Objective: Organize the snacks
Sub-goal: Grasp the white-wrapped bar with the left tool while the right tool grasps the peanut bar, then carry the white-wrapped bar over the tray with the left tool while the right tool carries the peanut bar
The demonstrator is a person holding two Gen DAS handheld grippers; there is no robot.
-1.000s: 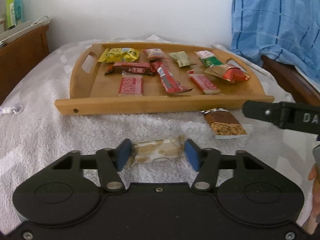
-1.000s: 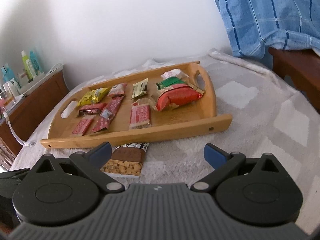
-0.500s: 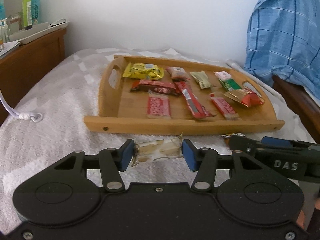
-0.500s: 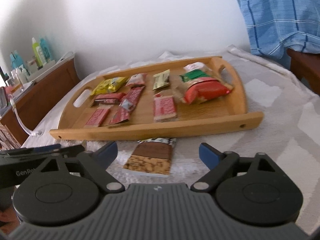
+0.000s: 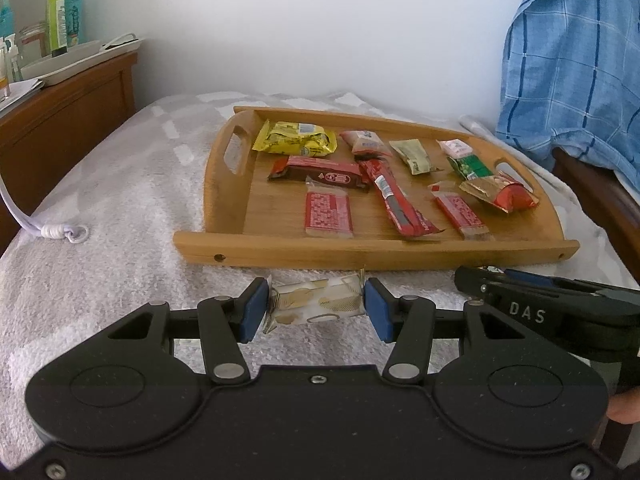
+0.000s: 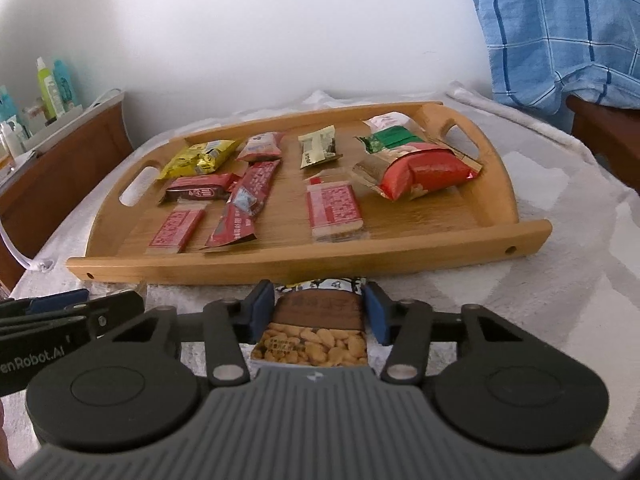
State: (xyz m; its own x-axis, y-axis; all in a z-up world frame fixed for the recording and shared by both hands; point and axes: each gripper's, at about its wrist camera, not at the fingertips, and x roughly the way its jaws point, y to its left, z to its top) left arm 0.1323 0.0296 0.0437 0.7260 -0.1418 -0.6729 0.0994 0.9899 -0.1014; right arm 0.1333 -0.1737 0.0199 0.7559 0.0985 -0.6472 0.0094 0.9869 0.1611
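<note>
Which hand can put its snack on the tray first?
Probably left: the left gripper already pinches the white snack near the tray. The right gripper is closing around the peanut packet.

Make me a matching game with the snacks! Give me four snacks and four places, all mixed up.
Snacks:
1. yellow packet
2. peanut packet
3. white wafer packet
4. red and gold pouch

Places:
A. between the left claw's pads
B. on the tray, beside its right handle
C. between the right claw's pads
D. on the tray, beside its left handle

Pairs: 1-D, 2-C, 3-A, 4-B
</note>
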